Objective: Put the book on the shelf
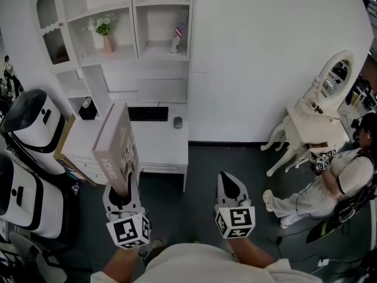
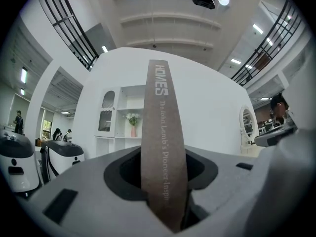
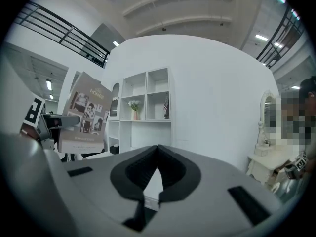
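Here on the near side of the white desk (image 1: 159, 141), a pale cream shirt (image 1: 197, 265) runs along the bottom edge, and that's all the clothing on show. Reaching towards the desk, the left hand-held gripper (image 1: 121, 194) and the right hand-held gripper (image 1: 230, 184) are a matched pair, with smooth light-grey shells tapering forward and black ribbed pads lining the inside. On the end of each farthest from the desk sits a white cube (image 1: 128, 230) printed with bold black square markers.

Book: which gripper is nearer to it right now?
Left. The left gripper is clamped on the book at its lower edge; the right gripper hangs empty off to the book's right, not touching it.
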Motion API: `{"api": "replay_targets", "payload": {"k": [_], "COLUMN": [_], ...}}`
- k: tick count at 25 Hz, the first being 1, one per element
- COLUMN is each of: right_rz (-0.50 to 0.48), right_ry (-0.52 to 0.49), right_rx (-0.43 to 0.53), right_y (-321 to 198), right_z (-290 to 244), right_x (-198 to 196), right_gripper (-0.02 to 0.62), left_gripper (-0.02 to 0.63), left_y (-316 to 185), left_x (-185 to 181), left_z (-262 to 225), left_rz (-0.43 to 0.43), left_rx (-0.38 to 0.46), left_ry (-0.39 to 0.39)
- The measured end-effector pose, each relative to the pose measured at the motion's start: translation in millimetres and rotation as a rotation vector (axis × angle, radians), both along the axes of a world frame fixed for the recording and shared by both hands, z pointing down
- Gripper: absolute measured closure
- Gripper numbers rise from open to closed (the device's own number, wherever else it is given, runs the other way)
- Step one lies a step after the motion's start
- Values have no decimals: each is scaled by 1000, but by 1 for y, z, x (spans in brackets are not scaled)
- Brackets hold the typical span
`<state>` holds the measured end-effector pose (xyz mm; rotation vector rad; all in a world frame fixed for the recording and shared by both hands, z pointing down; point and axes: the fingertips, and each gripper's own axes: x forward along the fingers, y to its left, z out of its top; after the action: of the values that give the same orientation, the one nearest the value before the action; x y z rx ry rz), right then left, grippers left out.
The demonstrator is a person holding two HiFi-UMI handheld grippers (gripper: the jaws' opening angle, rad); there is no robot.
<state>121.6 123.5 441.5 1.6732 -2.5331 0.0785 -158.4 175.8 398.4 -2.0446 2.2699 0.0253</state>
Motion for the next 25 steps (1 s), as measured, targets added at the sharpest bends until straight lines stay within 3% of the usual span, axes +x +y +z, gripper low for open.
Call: {"api": "replay_targets", "payload": {"k": [14,25], "right_rz": [-77,-39], "right_ry": [5,34], "right_rx": [-6,-4], "right_y": [-27,-73], "right_z": [13,13], "right_x": [32,19], "right_gripper": [591,591], "left_gripper": [442,442], "left_y": [-26,-91], "left_x": [32,13], "left_z": [-16,-17], "left_rz": [-63,-32], "left_rx": [61,84], "left_ry": [-20,-9]}}
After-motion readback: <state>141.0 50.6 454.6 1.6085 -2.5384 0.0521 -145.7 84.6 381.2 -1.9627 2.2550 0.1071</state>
